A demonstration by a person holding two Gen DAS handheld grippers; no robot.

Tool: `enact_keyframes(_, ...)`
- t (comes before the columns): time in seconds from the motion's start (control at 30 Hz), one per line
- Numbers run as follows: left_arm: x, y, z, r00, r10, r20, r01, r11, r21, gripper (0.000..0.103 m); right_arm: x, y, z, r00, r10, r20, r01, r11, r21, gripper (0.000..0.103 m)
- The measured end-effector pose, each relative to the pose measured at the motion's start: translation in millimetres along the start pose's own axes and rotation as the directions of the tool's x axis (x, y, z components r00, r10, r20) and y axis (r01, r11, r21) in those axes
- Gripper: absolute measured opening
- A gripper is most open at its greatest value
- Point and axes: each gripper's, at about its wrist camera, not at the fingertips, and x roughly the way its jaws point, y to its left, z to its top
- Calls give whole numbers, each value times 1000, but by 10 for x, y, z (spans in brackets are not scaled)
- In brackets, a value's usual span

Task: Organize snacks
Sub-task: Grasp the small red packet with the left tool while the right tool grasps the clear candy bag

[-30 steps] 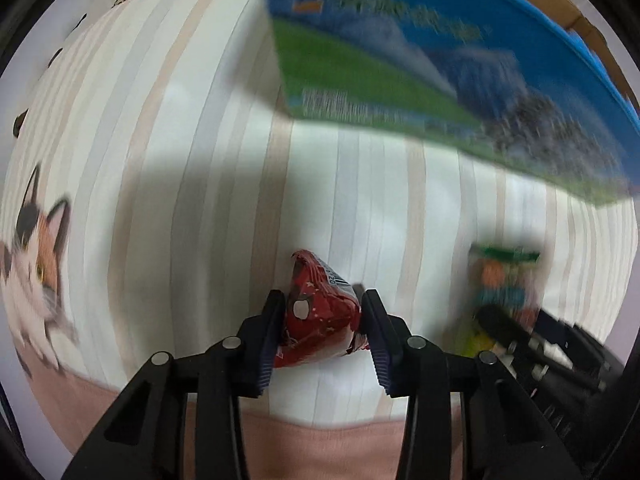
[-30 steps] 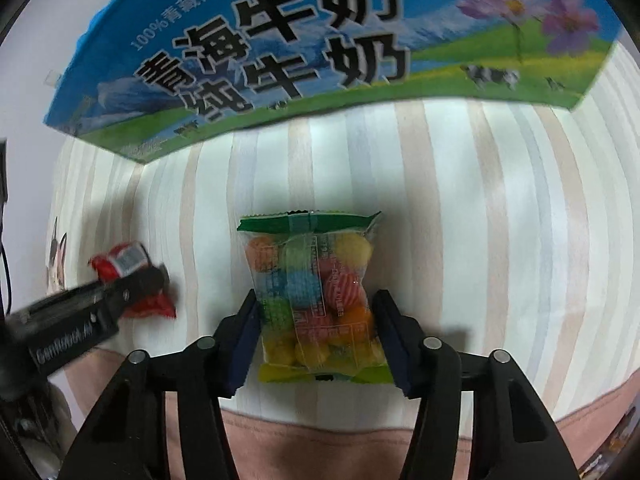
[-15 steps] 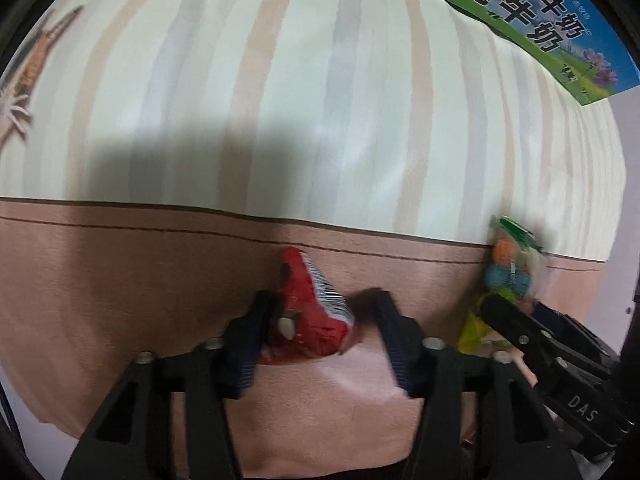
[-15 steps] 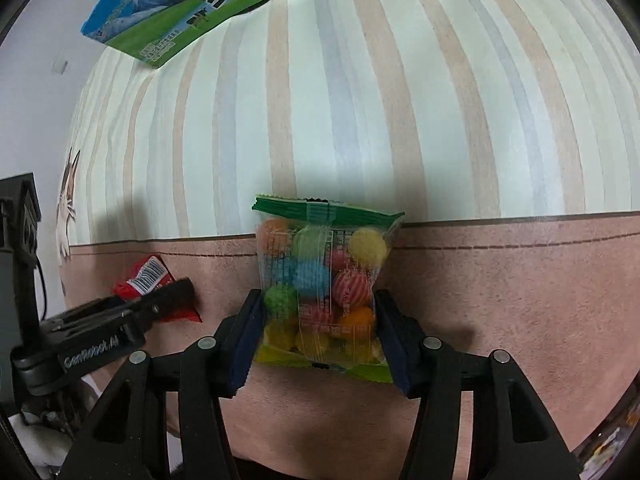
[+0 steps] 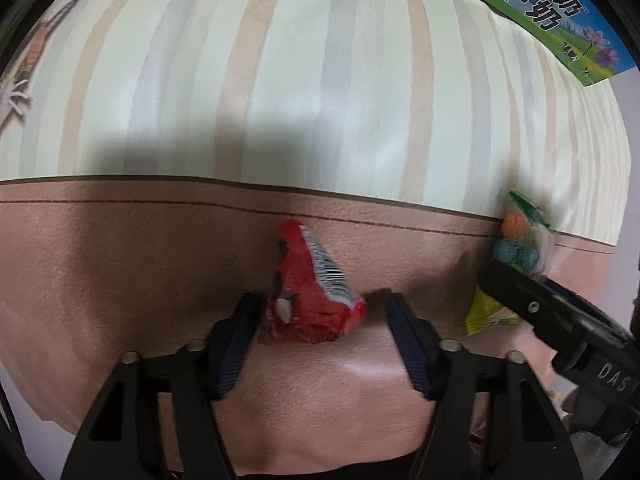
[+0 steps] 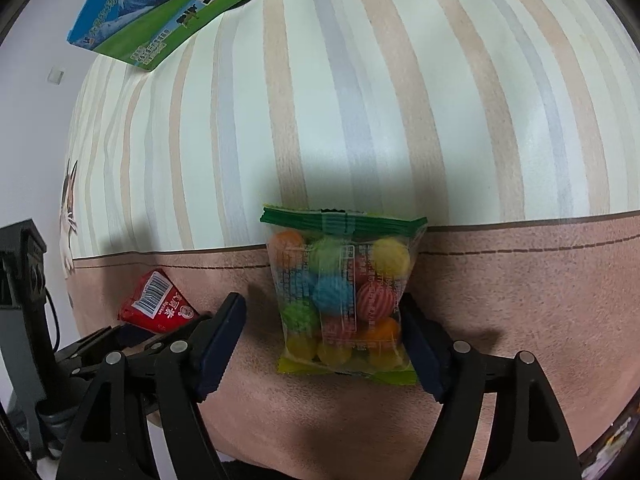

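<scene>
A small red snack packet (image 5: 312, 296) with a barcode lies on the pink band of the cloth between the fingers of my left gripper (image 5: 320, 336). The jaws stand open, with a gap on the packet's right side. A clear bag of coloured candy balls (image 6: 344, 300) with a green top lies between the fingers of my right gripper (image 6: 324, 340). Those jaws are open, with a wide gap on the bag's left. The red packet (image 6: 158, 304) also shows left in the right wrist view, and the candy bag (image 5: 516, 260) right in the left wrist view.
A blue and green milk carton box (image 6: 180, 8) stands at the far end of the striped cloth (image 6: 360, 100); it also shows in the left wrist view (image 5: 552, 12). A cat picture (image 6: 68, 216) marks the cloth's left edge. The cloth's near edge drops off below the grippers.
Both grippers have pulled back from near the box to the pink band, bringing the snacks along. Both jaws have opened, letting go of the red packet and the candy bag.
</scene>
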Motion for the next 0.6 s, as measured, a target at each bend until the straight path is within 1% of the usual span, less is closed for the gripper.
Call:
enact_keyframes(0.03,10,24,-35,1000,4,4,-4,1000,-3,50,16,14,-10,1000,-8,6,8,1000,-1,78)
enact_keyframes(0.1,16,37,-48,1000,-1,11,1,1000,-11,48,56,34,-12,1000,-16,14,16,1000,-3,77)
enact_keyframes(0.2,8,12,-75,1000,5,18,-5,1000,-14,47,76,3,-59,999,-22,37,22,1000,2,72)
enact_keyframes(0.27,7,-21,-87,1000,17,24,-17,1000,-13,47,56,-13,-106,998,-29,50,29,1000,6,63)
enact_keyframes(0.33,-28,-39,-114,999,23,30,-23,1000,-14,47,24,-48,-141,997,-33,64,33,999,9,56)
enact_keyframes(0.37,-49,-51,-123,999,25,30,-25,1000,-13,47,6,-64,-157,997,-26,70,25,1000,13,55)
enact_keyframes(0.5,-149,-128,-199,999,11,34,-11,1000,-22,47,-91,-21,-243,995,-27,98,27,1000,-5,54)
enact_keyframes(0.6,-281,-70,-210,999,0,40,1,1000,-21,47,-156,38,-320,994,-12,107,14,1000,-19,54)
